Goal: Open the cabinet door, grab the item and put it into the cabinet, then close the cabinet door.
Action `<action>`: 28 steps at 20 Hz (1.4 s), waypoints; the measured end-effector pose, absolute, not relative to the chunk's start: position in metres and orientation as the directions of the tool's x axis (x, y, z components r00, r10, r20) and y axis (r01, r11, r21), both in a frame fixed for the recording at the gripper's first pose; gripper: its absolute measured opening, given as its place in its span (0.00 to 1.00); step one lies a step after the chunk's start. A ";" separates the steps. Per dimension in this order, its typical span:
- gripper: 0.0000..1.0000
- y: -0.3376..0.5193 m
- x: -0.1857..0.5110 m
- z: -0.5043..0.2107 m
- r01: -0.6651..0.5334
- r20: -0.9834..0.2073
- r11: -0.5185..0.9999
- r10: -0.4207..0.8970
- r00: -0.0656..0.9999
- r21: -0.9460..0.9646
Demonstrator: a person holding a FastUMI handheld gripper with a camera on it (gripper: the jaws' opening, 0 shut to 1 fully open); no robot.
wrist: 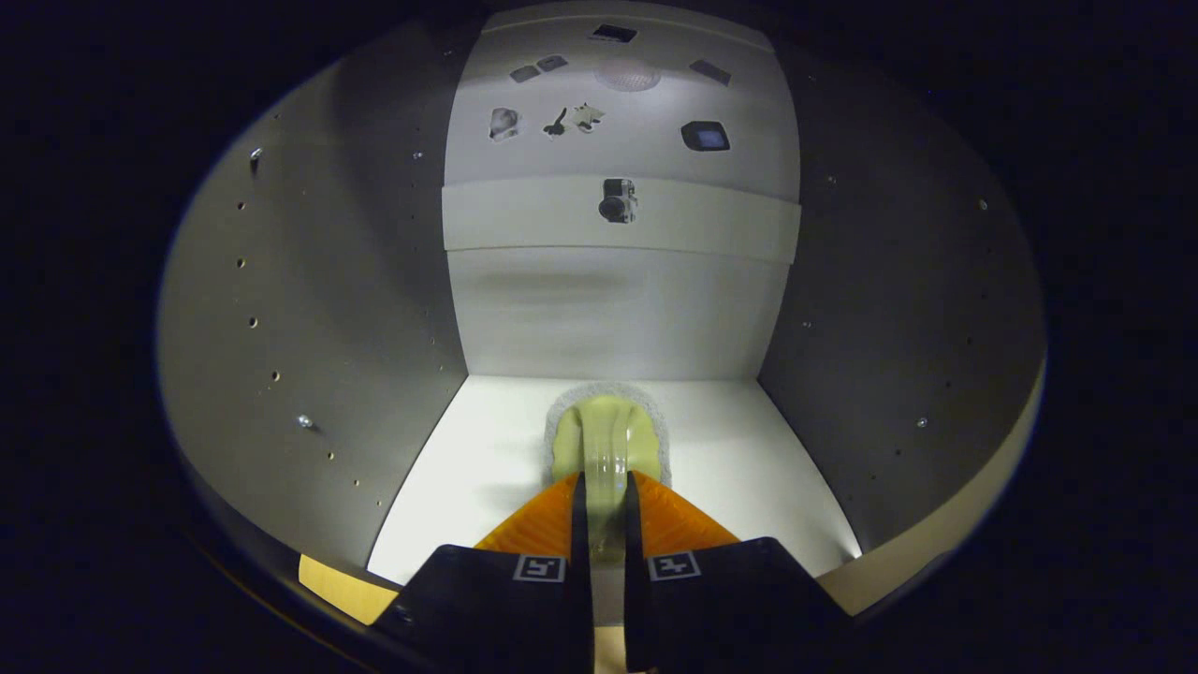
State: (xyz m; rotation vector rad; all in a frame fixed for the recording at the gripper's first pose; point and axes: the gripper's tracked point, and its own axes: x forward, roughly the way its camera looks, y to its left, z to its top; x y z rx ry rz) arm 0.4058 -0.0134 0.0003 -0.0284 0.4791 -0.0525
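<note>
The gripper [605, 510] reaches into a pale, box-shaped cabinet [328, 309], its two fingers closed from either side on the narrow handle of a pale yellow-green plastic scrubbing brush [608, 445] with a grey-white bristle fringe. The brush head lies just ahead of the fingertips on the white cabinet floor [749, 468]. Beyond the fingers stands the grey back panel [618, 314], crossed by a lighter horizontal band. Side walls dotted with small drilled holes flank the fingers.
</note>
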 end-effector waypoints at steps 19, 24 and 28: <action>0.81 0.000 0.324 0.102 0.054 -0.197 0.998 -0.056 0.979 -0.012; 0.96 0.014 0.241 0.131 0.072 -0.127 0.997 -0.070 0.989 0.013; 0.99 0.016 0.172 0.144 0.111 -0.088 0.992 -0.105 0.991 0.060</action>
